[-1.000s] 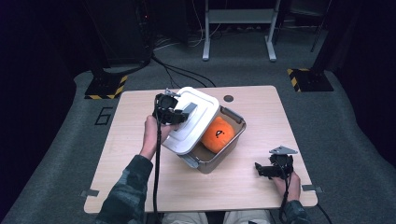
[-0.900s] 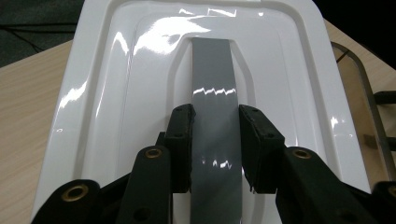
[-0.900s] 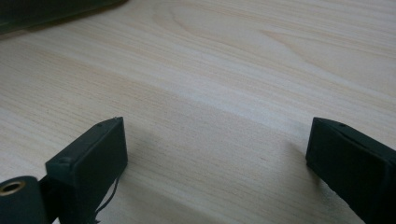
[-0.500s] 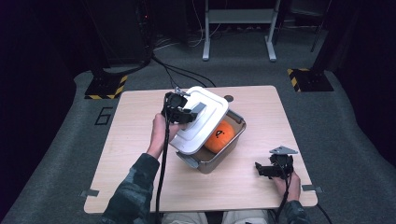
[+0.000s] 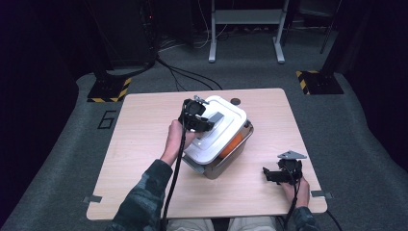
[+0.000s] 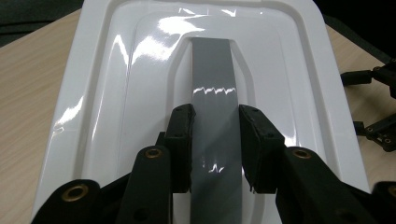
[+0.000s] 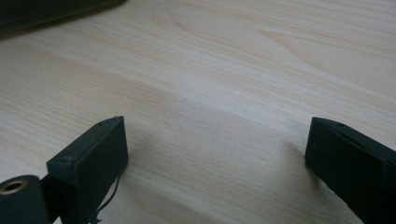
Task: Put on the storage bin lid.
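In the high view the left gripper is clamping the grey handle of the white lid, which is lying over the metal box near the middle of the table; the lid is covering most of the box, so the orange thing inside is peeking out as a thin strip along the right edge — too little to identify. The right gripper is sitting near the table's near right corner, well apart from the box. In the left gripper view both pads are pressing the handle's sides; the lid's near end is being cut off below. In the right gripper view the jaws are standing wide apart over bare wood, gripping nothing.
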`<action>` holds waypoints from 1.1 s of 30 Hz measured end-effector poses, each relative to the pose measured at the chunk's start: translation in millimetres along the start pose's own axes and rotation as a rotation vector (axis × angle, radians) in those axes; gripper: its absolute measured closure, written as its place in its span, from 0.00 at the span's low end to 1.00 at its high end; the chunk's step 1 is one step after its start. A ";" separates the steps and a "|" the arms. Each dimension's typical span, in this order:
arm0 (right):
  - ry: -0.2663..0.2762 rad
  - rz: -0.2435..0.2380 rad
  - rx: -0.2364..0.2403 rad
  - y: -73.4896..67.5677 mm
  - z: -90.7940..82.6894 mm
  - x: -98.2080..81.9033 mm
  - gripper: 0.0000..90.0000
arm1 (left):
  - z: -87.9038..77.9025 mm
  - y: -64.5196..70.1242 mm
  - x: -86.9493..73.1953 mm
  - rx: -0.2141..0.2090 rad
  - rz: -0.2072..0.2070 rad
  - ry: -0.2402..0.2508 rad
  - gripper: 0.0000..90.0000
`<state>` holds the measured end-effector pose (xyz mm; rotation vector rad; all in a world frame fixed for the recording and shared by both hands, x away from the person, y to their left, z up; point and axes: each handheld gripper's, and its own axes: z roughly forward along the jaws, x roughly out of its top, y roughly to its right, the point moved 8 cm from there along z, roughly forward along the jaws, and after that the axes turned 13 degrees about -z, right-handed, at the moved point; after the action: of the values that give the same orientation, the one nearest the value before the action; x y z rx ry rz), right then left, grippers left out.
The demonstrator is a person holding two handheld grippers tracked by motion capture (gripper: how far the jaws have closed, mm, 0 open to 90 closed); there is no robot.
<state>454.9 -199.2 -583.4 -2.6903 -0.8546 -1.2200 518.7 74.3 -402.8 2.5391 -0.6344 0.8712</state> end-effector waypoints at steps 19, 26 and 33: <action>-0.002 -0.001 0.001 -0.1 -0.1 -0.2 0.06 | 31.8 9.7 -9.0 -0.026 0.026 -0.069 0.74; -0.002 -0.001 0.001 -0.1 -0.1 -0.2 0.06 | 33.9 11.5 -9.2 -0.031 0.023 -0.066 0.74; -0.002 -0.001 -0.001 0.0 -0.1 -0.2 0.06 | 37.0 16.1 -10.6 -0.042 0.041 -0.057 0.74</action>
<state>454.7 -199.3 -583.4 -2.6923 -0.8560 -1.2187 520.3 46.1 -433.6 2.5293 -0.7172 0.7925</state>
